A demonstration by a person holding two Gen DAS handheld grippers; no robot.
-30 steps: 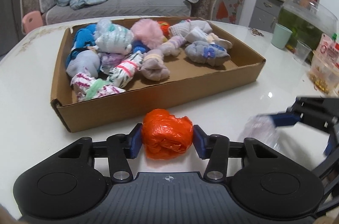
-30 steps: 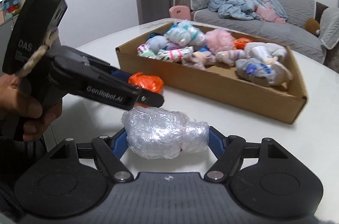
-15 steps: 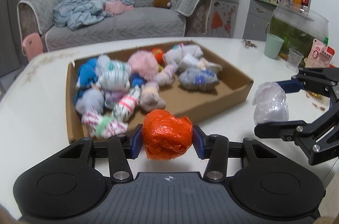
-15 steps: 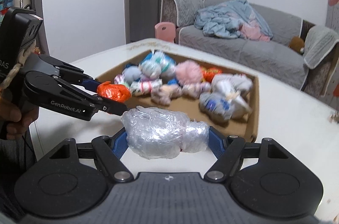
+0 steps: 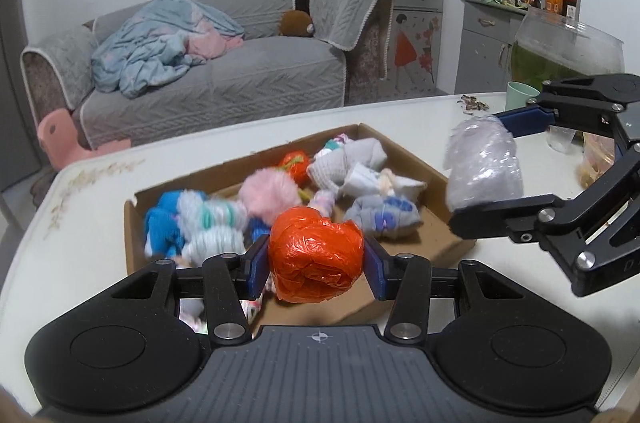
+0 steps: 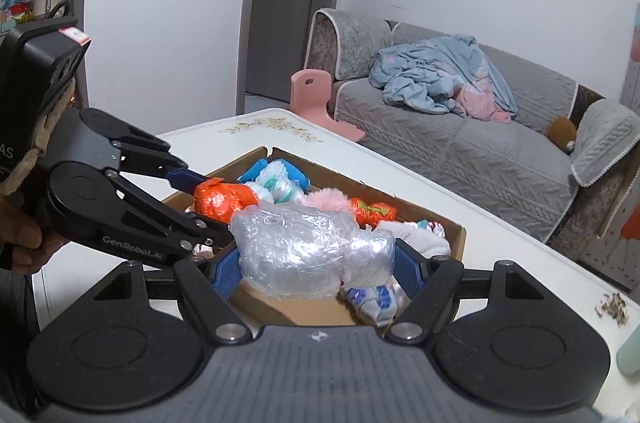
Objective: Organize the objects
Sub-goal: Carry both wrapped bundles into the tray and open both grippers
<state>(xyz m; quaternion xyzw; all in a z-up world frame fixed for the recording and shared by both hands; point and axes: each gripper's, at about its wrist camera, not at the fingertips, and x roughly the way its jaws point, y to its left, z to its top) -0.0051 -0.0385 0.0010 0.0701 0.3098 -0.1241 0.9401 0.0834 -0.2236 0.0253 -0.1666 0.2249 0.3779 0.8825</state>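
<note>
My left gripper [image 5: 316,265] is shut on a crumpled orange plastic bundle [image 5: 316,255], held in the air over the near edge of a shallow cardboard box [image 5: 452,243]. In the right wrist view that orange bundle [image 6: 224,198] and the left gripper [image 6: 202,201] show at the left. My right gripper [image 6: 316,265] is shut on a clear plastic-wrapped bundle [image 6: 308,251], also raised above the box [image 6: 458,237]. From the left wrist view the clear bundle [image 5: 484,167] hangs at the right in the right gripper [image 5: 486,165]. Several rolled socks [image 5: 208,223] fill the box.
The box lies on a white table [image 5: 80,223]. A green cup [image 5: 520,97], a clear cup and a fish tank [image 5: 568,51] stand at the table's far right. Scraps [image 6: 610,307] lie near the right edge. A grey sofa [image 5: 220,79] stands behind.
Both grippers have risen from the table with their bundles and now hang over the box's near side. The box appears lower and farther in both views.
</note>
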